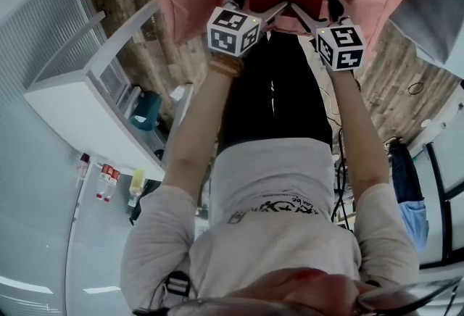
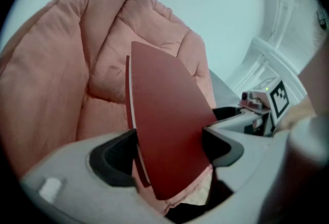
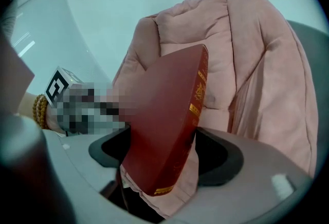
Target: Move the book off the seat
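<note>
The book point(image 3: 164, 115) is deep red, with gold lettering down its spine and a thin white page edge, against the soft pink quilted seat point(image 2: 67, 79) on the far side. The left gripper point(image 2: 169, 148) and right gripper point(image 3: 164, 153) are pale grey with black pads point(image 2: 110, 159), and each one's cube is white, patterned with black squares. Nearer, the person's shirt point(image 1: 275, 213) is light grey with dark print, the trousers point(image 1: 275, 104) black, and the floor point(image 1: 159, 61) brown wood planking.

We look steeply down from the head; both gripper views, close in, share the dark red hardcover book point(image 2: 167, 115).
</note>
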Demonstrator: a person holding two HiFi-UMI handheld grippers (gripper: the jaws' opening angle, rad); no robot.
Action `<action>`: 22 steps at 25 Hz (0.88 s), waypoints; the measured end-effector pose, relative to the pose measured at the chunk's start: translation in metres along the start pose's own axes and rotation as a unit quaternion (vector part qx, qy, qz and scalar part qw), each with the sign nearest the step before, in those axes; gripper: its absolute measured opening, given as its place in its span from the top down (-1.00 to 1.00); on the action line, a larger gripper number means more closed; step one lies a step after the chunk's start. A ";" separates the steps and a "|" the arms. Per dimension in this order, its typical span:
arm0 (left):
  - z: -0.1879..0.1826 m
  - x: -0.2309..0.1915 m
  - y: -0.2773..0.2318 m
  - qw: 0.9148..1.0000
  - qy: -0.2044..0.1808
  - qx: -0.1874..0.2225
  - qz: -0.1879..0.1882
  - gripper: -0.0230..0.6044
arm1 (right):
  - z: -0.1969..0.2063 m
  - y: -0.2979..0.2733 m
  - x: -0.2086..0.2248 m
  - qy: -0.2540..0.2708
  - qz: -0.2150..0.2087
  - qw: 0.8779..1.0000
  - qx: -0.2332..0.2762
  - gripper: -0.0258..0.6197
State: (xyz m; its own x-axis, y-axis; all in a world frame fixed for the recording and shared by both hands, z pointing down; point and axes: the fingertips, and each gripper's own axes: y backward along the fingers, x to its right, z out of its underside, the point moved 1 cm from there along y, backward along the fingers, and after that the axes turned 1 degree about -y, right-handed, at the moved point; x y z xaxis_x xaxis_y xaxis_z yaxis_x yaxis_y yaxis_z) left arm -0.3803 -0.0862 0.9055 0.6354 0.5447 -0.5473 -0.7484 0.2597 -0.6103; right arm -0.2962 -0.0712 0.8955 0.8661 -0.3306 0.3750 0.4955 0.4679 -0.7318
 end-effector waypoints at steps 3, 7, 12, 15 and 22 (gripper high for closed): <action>-0.014 0.009 0.012 1.000 -0.013 0.002 -0.007 -0.33 | -0.013 0.013 -0.007 0.002 0.000 1.000 0.008 -0.31; -0.036 0.023 0.028 0.999 -0.029 0.009 -0.016 -0.33 | -0.033 0.032 -0.016 0.006 0.002 1.000 0.021 -0.30; -0.066 0.040 0.053 0.999 -0.039 0.024 -0.022 -0.32 | -0.064 0.058 -0.030 0.016 0.004 0.999 0.040 -0.30; -0.087 0.052 0.071 0.998 -0.046 0.036 -0.023 -0.32 | -0.084 0.076 -0.041 0.023 0.006 0.998 0.054 -0.30; -0.136 0.087 0.112 0.995 -0.070 0.068 -0.028 -0.31 | -0.131 0.125 -0.063 0.031 0.005 0.995 0.096 -0.30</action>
State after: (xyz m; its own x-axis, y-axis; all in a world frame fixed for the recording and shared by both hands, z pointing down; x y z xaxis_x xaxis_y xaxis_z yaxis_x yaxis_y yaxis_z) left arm -0.3826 -0.1181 0.7111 0.6516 0.6291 -0.4238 -0.7371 0.3934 -0.5495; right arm -0.2977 -0.0986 0.7057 0.8681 -0.3725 0.3282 0.4958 0.6179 -0.6102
